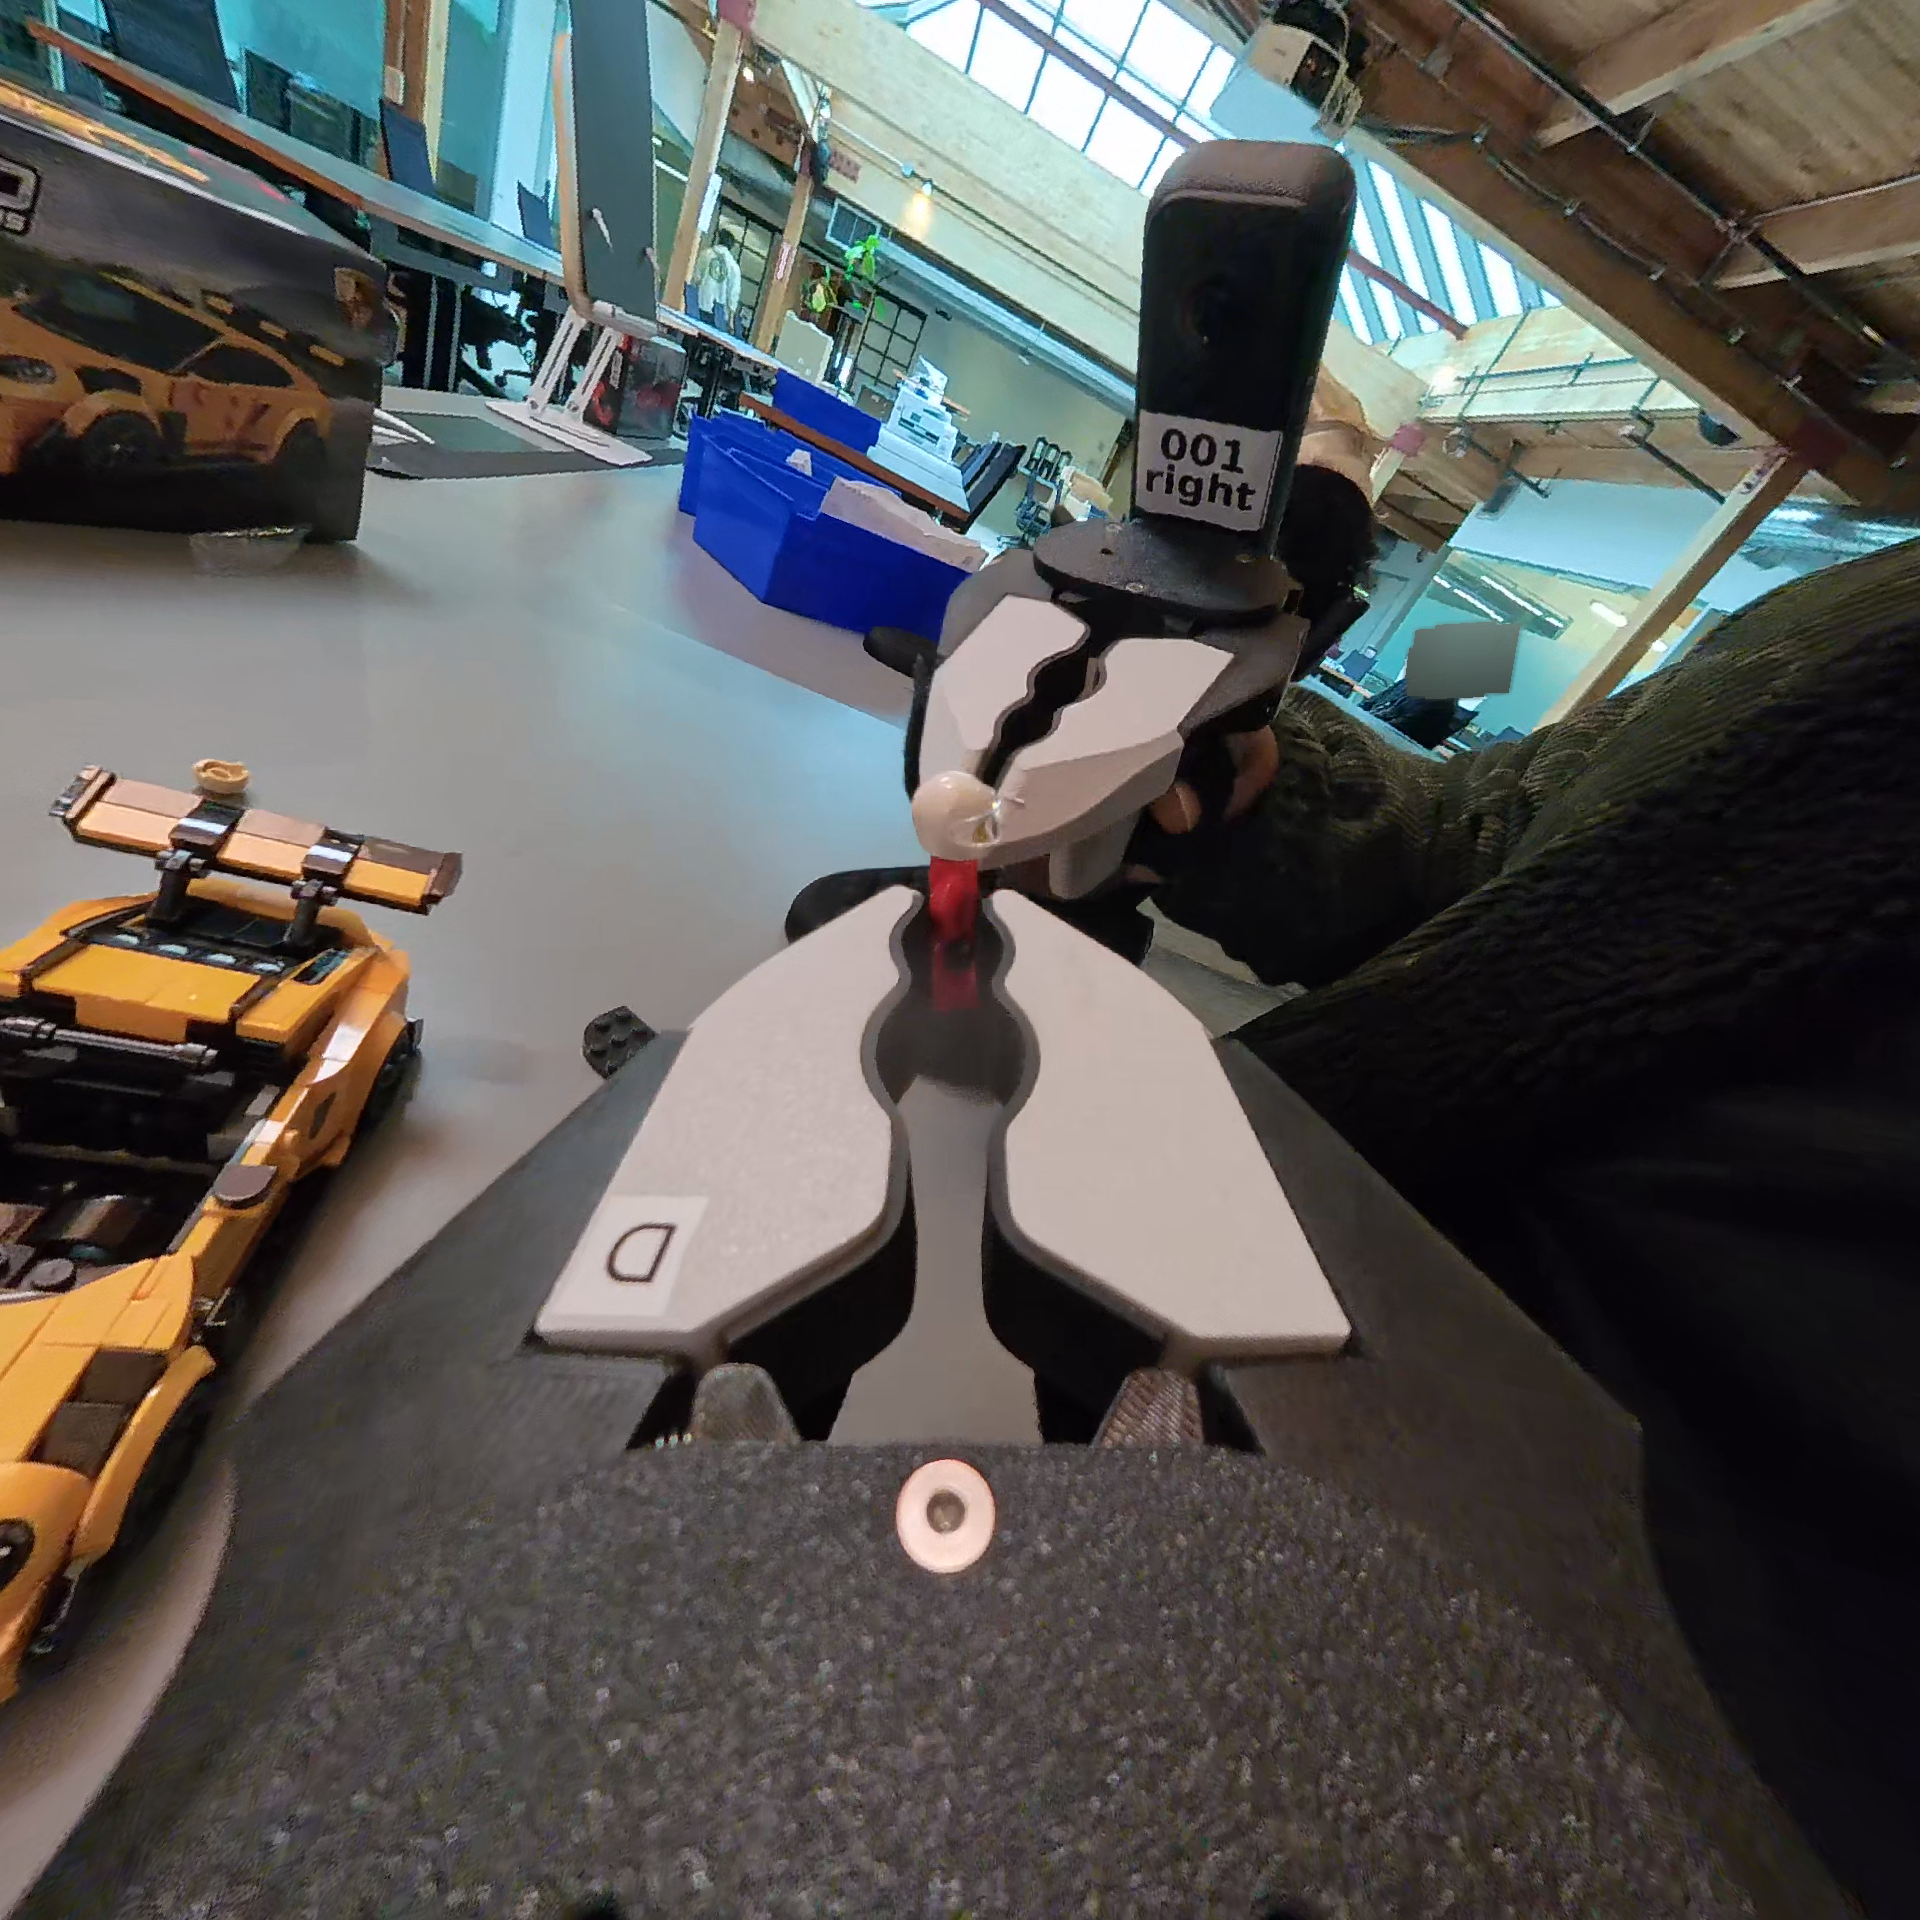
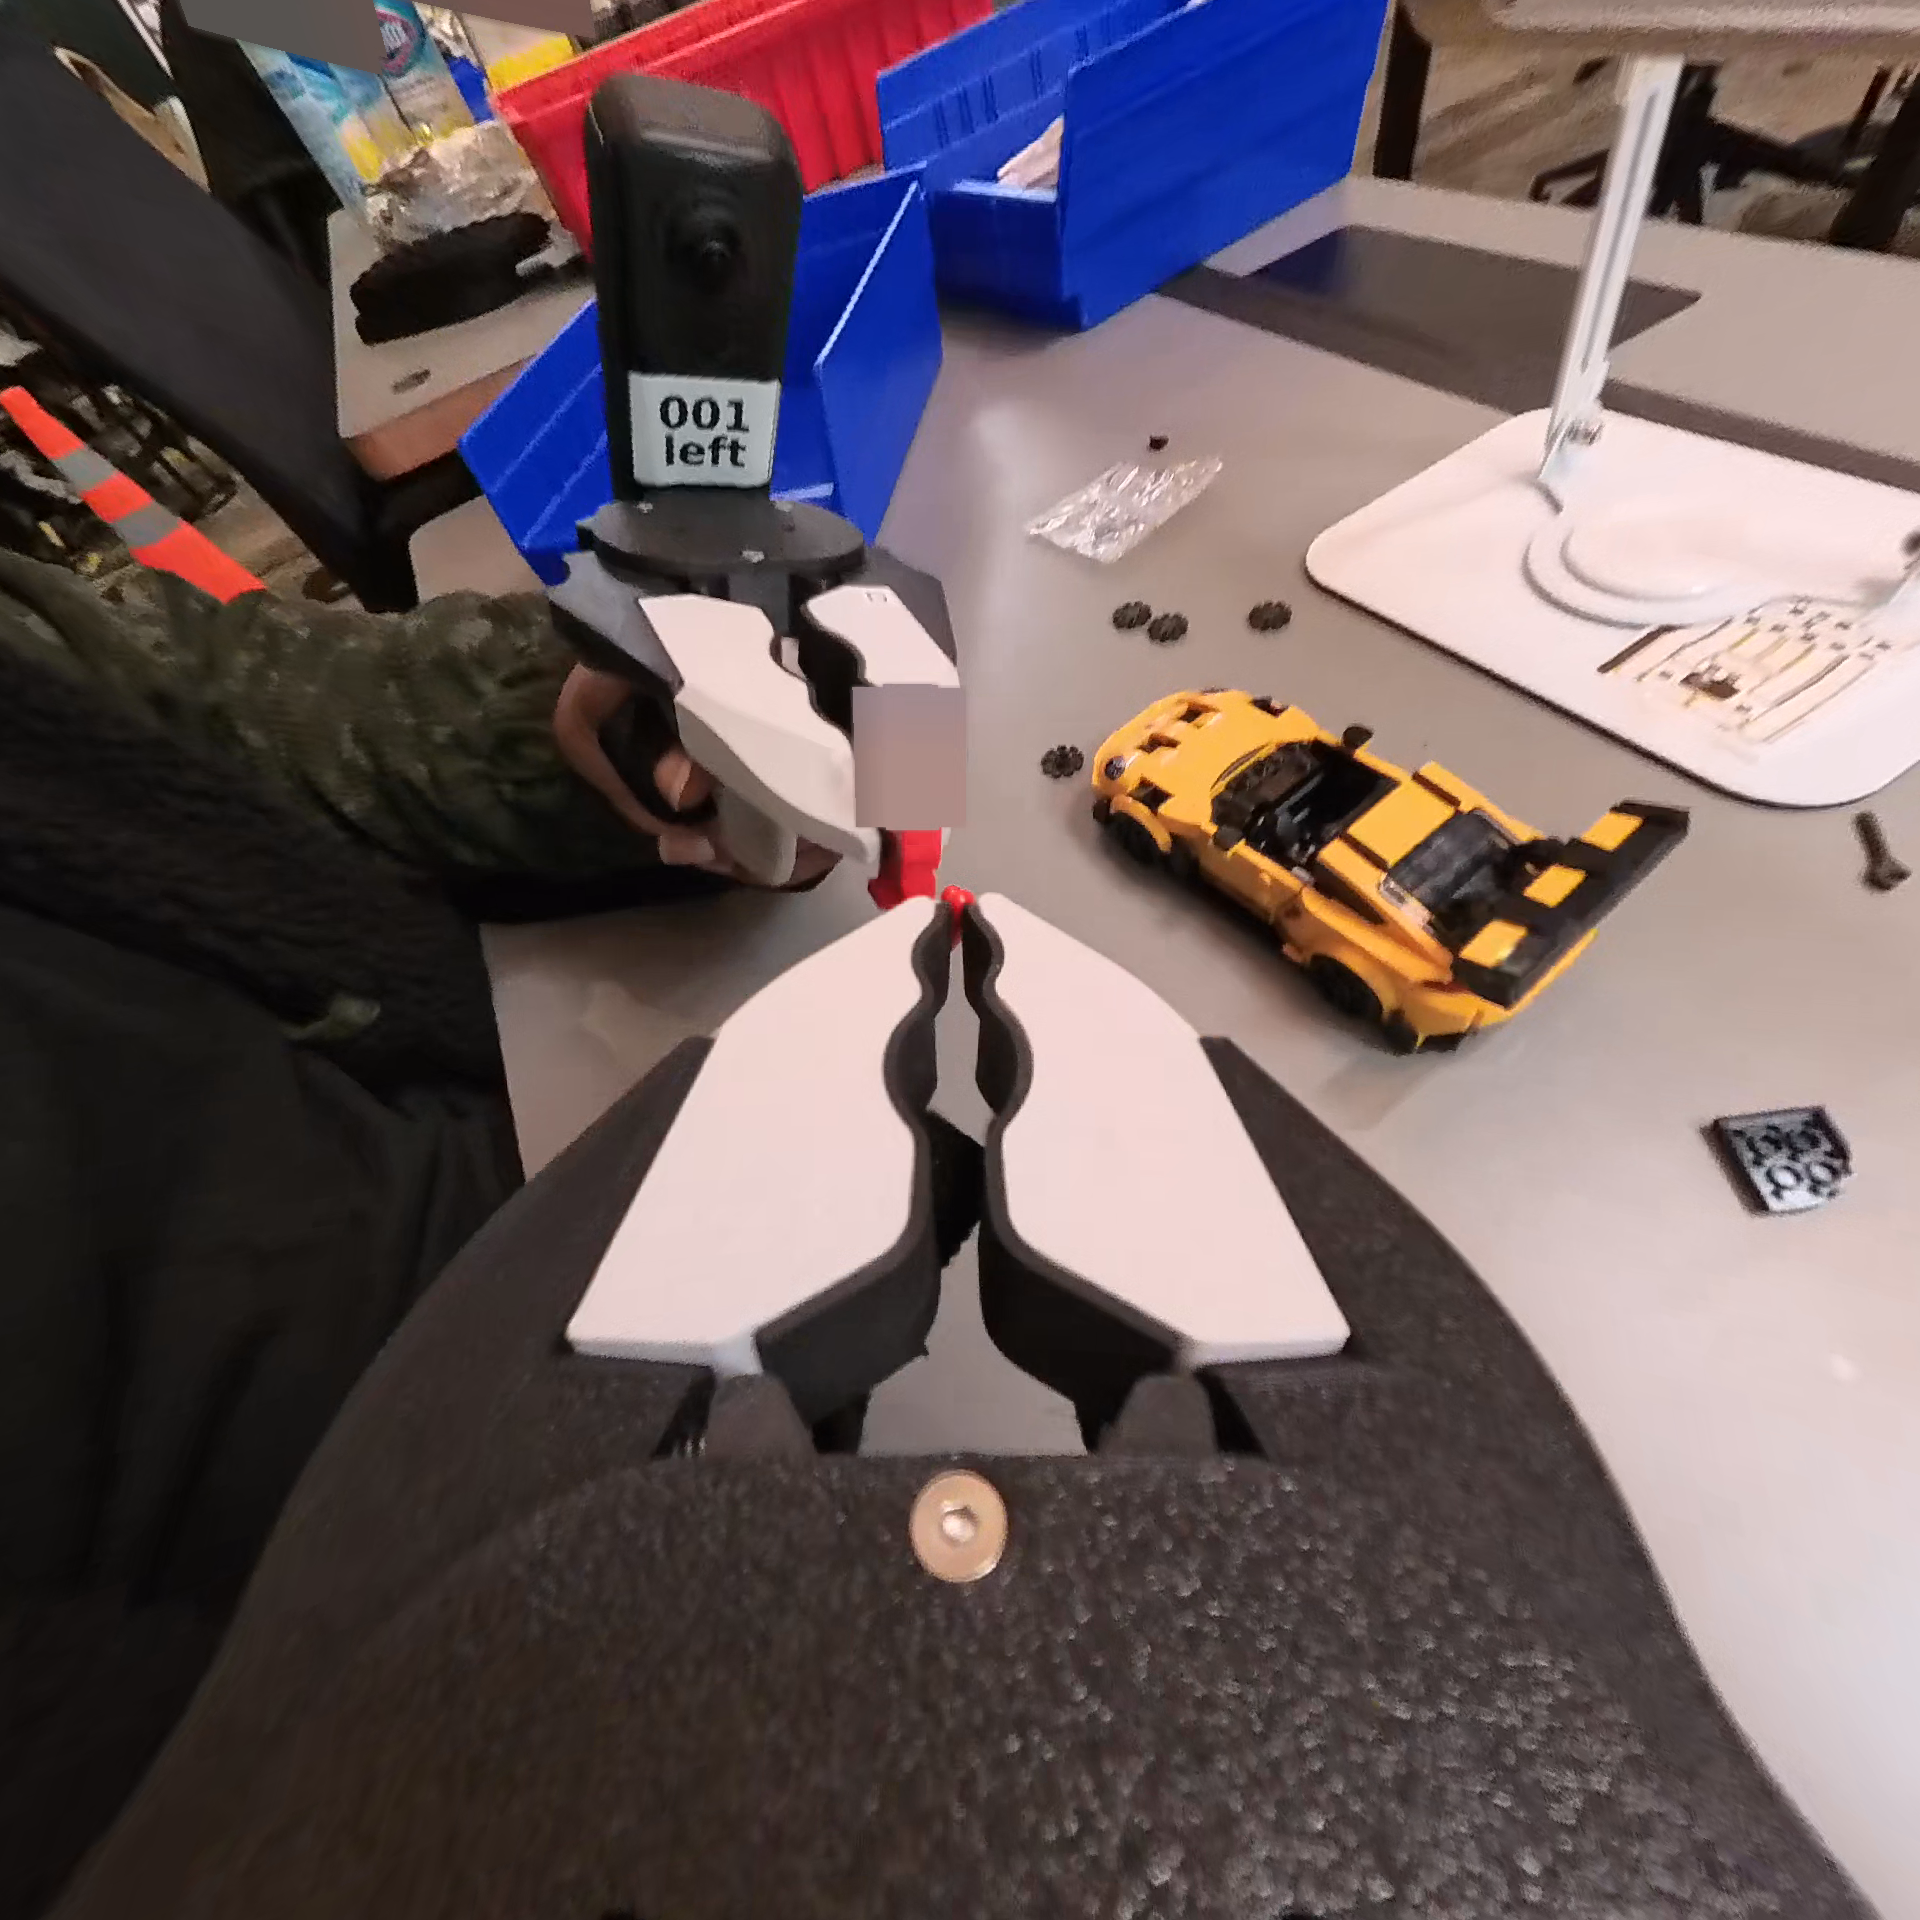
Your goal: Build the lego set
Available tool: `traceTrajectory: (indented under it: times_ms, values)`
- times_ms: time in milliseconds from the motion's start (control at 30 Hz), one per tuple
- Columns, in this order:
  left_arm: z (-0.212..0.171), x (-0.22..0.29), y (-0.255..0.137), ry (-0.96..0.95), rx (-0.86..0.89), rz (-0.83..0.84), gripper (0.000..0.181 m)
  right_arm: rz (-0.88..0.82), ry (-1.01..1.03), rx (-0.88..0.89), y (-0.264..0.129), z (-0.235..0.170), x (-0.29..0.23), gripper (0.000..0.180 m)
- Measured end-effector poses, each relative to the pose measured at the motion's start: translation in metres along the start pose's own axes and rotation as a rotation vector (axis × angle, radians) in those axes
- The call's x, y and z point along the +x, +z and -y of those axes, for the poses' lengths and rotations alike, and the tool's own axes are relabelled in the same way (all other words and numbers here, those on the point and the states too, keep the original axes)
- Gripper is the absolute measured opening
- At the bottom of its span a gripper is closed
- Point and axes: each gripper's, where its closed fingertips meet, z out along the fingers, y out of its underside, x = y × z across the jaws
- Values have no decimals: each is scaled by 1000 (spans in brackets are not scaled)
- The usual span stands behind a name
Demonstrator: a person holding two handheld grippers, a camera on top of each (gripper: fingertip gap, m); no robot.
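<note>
Holding a red minifigure body (image 1: pixel 951 940) upright between near-closed jaws, the left gripper (image 1: pixel 948 914) sat directly under the right gripper (image 1: pixel 995 800); that one pinched a white helmet (image 1: pixel 954 816) at its tips, just above the body's top; both hung above the tabletop's (image 2: pixel 1558 1403) near edge; yellow car (image 2: pixel 1382 862) stood well apart.

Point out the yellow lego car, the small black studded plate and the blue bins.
yellow lego car (image 2: pixel 1351 852): right wrist view, on its roof.
black studded plate (image 2: pixel 1782 1156): right wrist view, its middle.
blue bins (image 1: pixel 831 551): left wrist view, front wall.
</note>
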Motion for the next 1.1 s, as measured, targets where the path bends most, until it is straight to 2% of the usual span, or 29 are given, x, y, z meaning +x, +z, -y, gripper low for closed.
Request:
traceTrajectory:
  times_ms: [767,1100]
  values:
    - [3,0,-2,-57,31,-29,8,-98,-221,-69,11,13,-5,1]
    - [-12,2,3,-80,-71,-33,8,-142,-419,-168,11,0,-7,1]
